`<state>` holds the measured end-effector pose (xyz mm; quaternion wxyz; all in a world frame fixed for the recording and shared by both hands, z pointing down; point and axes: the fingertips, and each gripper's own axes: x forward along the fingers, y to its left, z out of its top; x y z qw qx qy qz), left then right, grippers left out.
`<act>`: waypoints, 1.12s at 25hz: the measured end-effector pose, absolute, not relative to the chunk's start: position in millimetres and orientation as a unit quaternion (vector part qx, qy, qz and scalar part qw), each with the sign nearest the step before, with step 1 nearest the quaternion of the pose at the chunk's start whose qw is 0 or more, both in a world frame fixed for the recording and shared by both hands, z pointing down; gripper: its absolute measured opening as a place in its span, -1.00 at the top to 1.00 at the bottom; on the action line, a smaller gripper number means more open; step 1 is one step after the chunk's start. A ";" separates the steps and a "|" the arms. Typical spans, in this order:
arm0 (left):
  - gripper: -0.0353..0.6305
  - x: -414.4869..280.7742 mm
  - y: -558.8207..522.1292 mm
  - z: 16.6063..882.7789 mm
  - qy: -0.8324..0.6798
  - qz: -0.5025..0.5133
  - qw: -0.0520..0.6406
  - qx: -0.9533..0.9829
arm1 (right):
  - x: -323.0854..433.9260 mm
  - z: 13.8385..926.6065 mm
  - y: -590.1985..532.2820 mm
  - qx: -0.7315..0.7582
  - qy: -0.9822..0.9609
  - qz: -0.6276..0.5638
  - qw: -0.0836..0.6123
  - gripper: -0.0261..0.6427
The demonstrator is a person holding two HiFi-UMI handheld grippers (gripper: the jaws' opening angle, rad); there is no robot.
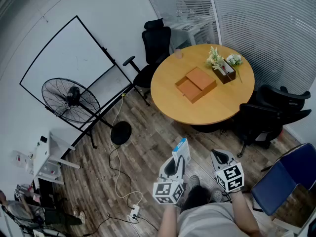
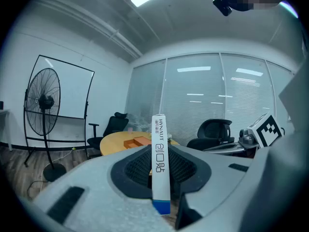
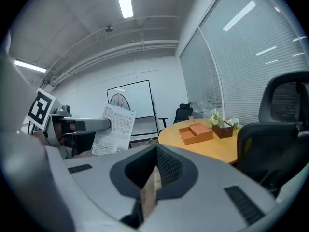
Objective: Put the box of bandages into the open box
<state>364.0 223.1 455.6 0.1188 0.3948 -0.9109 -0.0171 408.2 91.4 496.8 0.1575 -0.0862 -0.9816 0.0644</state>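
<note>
1. Grip on the load is already made: the left gripper [image 1: 177, 166] pinches the box of bandages [image 2: 160, 163] by its broad faces. The box stands upright on its narrow edge, and its top sticks out past the jaws.
2. Next to it, the right gripper [image 3: 149, 190] carries nothing. Its jaws are pressed almost together, with only a sliver of floor showing between them.
3. Both grippers are close to the person's body, over the wooden floor [image 1: 148, 147] and well apart from the table.
4. The step in hand looks like the carry: the load is picked up but not yet delivered.
5. Ahead, a black chair [image 1: 266, 117] stands at the near right of the round table [image 1: 222, 102]. The near left edge looks freer for an approach.
6. Farthest off, the open box [image 1: 187, 89] lies near the table's middle with its lid against it and flowers [image 1: 217, 59] behind.
7. The next move calls for walking up, reaching over the table's edge and lowering the bandages into the open half. They probably need tipping flat before the left jaws spread.
</note>
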 end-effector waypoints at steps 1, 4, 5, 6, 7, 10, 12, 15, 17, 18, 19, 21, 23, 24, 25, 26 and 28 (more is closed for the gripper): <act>0.63 364.5 221.4 455.4 -0.911 -0.017 0.118 0.396 | 408.5 497.2 90.0 -0.086 -0.982 0.064 0.157 0.93; 0.64 365.1 217.9 455.3 -0.910 -0.014 0.118 0.398 | 408.7 497.3 85.0 -0.085 -0.982 0.061 0.155 0.93; 0.63 364.7 218.1 455.4 -0.910 -0.013 0.118 0.398 | 408.5 496.8 83.3 -0.083 -0.983 0.059 0.153 0.93; 0.63 363.7 219.1 455.4 -0.910 -0.012 0.118 0.398 | 408.2 496.5 81.9 -0.081 -0.984 0.057 0.151 0.93; 0.63 362.4 220.5 455.5 -0.910 -0.011 0.118 0.397 | 407.8 496.5 81.0 -0.079 -0.984 0.054 0.151 0.93; 0.63 357.8 223.8 458.8 -0.911 -0.015 0.120 0.394 | 407.6 501.3 80.6 -0.079 -0.983 0.054 0.155 0.93; 0.63 353.5 223.7 461.4 -0.911 -0.015 0.121 0.394 | 405.0 504.3 79.0 -0.076 -0.983 0.057 0.156 0.93; 0.64 343.2 222.4 463.5 -0.909 -0.012 0.121 0.398 | 394.6 506.2 76.9 -0.074 -0.983 0.065 0.155 0.93; 0.63 332.8 223.8 464.6 -0.909 -0.011 0.121 0.399 | 384.4 507.3 76.3 -0.071 -0.983 0.069 0.153 0.93; 0.63 326.1 225.2 465.0 -0.909 -0.011 0.121 0.399 | 378.2 508.0 76.2 -0.069 -0.983 0.071 0.154 0.93; 0.63 318.5 226.8 465.2 -0.909 -0.011 0.121 0.398 | 371.4 508.6 76.1 -0.067 -0.983 0.073 0.154 0.93; 0.63 300.4 229.6 465.4 -0.910 -0.013 0.121 0.396 | 355.4 509.7 75.3 -0.062 -0.983 0.076 0.155 0.93; 0.63 281.0 230.1 467.5 -0.909 -0.016 0.123 0.397 | 339.3 512.2 73.0 -0.056 -0.983 0.077 0.159 0.93; 0.64 270.8 229.7 468.5 -0.908 -0.018 0.125 0.400 | 331.8 513.6 71.5 -0.051 -0.982 0.076 0.162 0.93; 0.63 259.7 229.5 468.5 -0.906 -0.021 0.126 0.403 | 324.0 514.4 70.5 -0.045 -0.982 0.075 0.166 0.93; 0.64 247.4 230.0 467.3 -0.905 -0.023 0.127 0.406 | 315.3 514.1 70.2 -0.039 -0.982 0.074 0.169 0.93; 0.63 220.0 231.8 461.9 -0.902 -0.026 0.126 0.412 | 294.9 510.1 72.0 -0.028 -0.982 0.074 0.170 0.93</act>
